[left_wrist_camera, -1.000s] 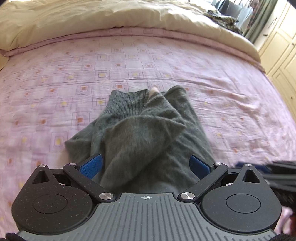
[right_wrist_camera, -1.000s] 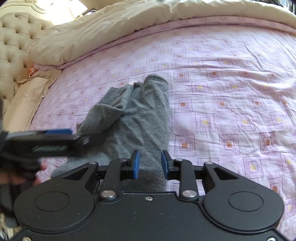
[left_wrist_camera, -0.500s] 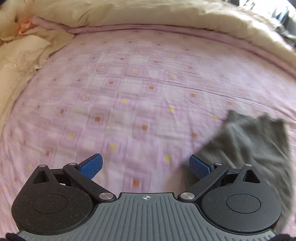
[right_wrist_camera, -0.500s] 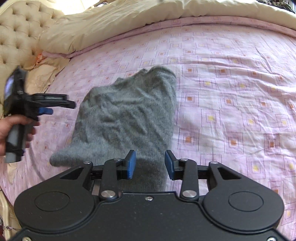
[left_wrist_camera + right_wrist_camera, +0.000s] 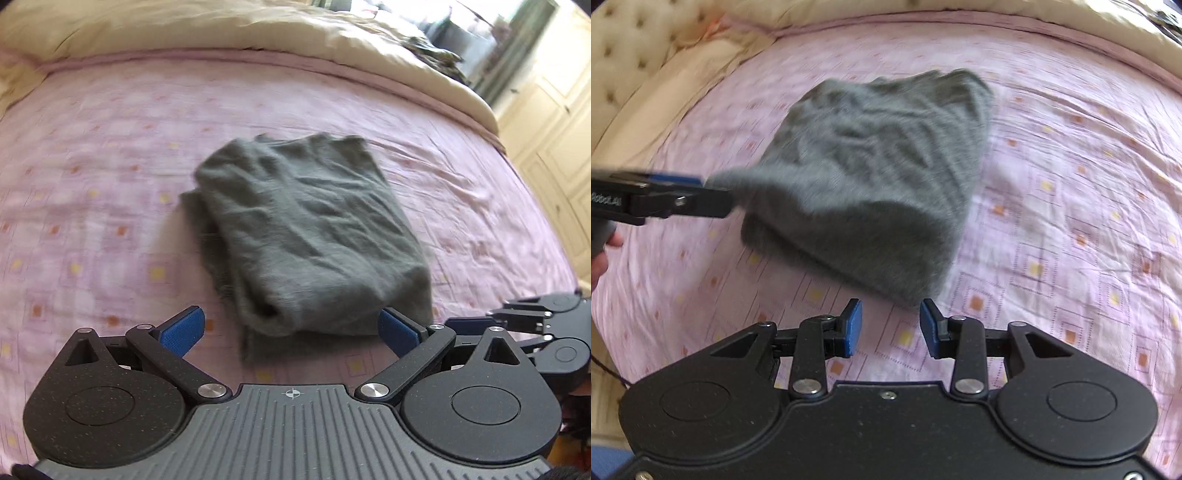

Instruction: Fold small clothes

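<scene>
Between the jaws, left gripper: blue pads spread wide, holding nothing; the near folded edge of the grey garment lies just ahead, between the two fingers.
Between the jaws, right gripper: pads parted to a moderate gap, empty; only pink sheet shows between them, the garment's near corner just ahead.
Garment, place: flat on the pink patterned bedsheet, ahead of both grippers, folded into a thick oblong with a rounded fold along the near side.
Garment, condition: top face creased; a lower layer sticks out along the left side in the left wrist view.
Step in hand (judgement): either a further fold in half or a tidy of the stack; the item looks largely folded.
Doing it well: bring both grippers low to the near edge, one at each corner; take every layer in the bite, not the top one alone; lift evenly and lay far edge to near edge; let go only once the cloth rests flat.
Risk: soft knit slips and sags; a shallow pinch would pull the layers apart.
Left wrist view only: cream duvet beyond the sheet, wardrobe doors at far right, right gripper beside the garment's right corner.
Right wrist view only: tufted headboard at far left; left gripper seen side-on, its tip at the garment's left corner, contact blurred; part of a hand beneath it.
</scene>
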The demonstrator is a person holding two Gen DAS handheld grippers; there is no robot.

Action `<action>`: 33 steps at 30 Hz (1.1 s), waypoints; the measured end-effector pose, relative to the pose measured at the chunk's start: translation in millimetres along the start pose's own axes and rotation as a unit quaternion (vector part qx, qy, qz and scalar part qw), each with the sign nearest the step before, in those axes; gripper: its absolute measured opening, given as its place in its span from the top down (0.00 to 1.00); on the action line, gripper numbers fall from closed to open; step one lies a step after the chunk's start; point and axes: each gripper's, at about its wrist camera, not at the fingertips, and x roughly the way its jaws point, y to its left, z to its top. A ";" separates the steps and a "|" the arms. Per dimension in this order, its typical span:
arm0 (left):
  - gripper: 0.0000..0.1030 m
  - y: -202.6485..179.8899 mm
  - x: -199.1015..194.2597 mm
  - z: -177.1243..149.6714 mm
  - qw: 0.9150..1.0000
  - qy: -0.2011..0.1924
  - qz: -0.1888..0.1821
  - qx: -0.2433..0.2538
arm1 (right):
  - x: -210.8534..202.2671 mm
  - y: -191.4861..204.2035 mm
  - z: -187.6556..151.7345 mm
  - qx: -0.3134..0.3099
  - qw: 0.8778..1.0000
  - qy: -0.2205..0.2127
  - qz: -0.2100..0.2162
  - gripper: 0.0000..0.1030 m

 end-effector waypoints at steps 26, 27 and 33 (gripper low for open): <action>0.93 24.3 17.8 30.8 0.994 0.042 -0.052 -0.089 | 28.4 53.0 5.4 -0.262 0.963 -0.026 -0.061 0.55; 0.93 24.8 18.3 31.1 0.993 0.043 -0.055 -0.093 | 32.4 55.1 4.4 -0.281 0.957 -0.022 -0.066 0.55; 0.93 27.3 12.8 30.1 0.991 0.042 -0.076 -0.101 | 22.1 43.3 7.4 -0.307 0.951 -0.025 -0.034 0.92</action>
